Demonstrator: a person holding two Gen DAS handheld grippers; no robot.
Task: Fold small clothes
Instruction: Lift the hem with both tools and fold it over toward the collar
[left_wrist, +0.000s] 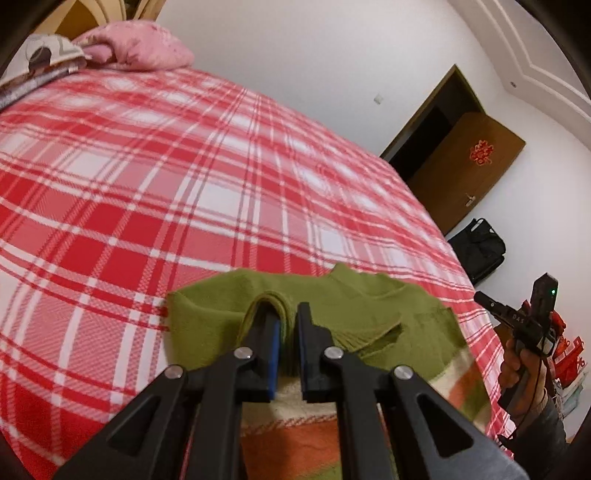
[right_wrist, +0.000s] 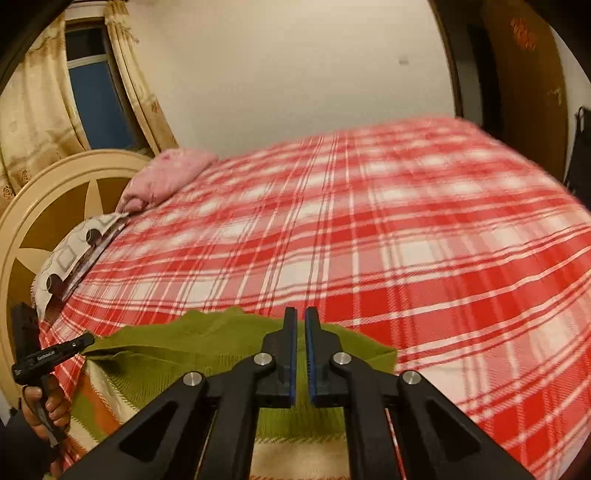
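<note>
A small olive-green knitted sweater (left_wrist: 347, 306) with orange, cream and green stripes across its lower part lies at the near edge of a bed covered by a red-and-white plaid bedspread (left_wrist: 184, 166). Its collar points toward the middle of the bed and its striped hem hangs toward the near edge.

The left gripper (left_wrist: 287, 317), black with blue pads, is clamped on a bunched fold of the green knit; the cloth loops up over the tip of its left finger and fills the narrow gap between the pads.

The right gripper (right_wrist: 300, 325) has its jaws drawn nearly together, with only a thin slit between the blue pads. Green knit lies directly beneath and behind its fingers, but whether any cloth is pinched between the pads cannot be told from its own view. In the left wrist view that gripper appears at the right side of the bed, held in a hand (left_wrist: 517, 365), its tip hidden behind the sweater's edge.

At the far left corner of the bed rest a pink pillow (left_wrist: 136, 46) and a patterned white pillow (right_wrist: 70, 258), against a round cream-and-brown headboard (right_wrist: 55, 206). A brown wooden door (left_wrist: 465, 166) stands open beyond the far right corner, with a black bag (left_wrist: 478, 247) on the floor near it.
</note>
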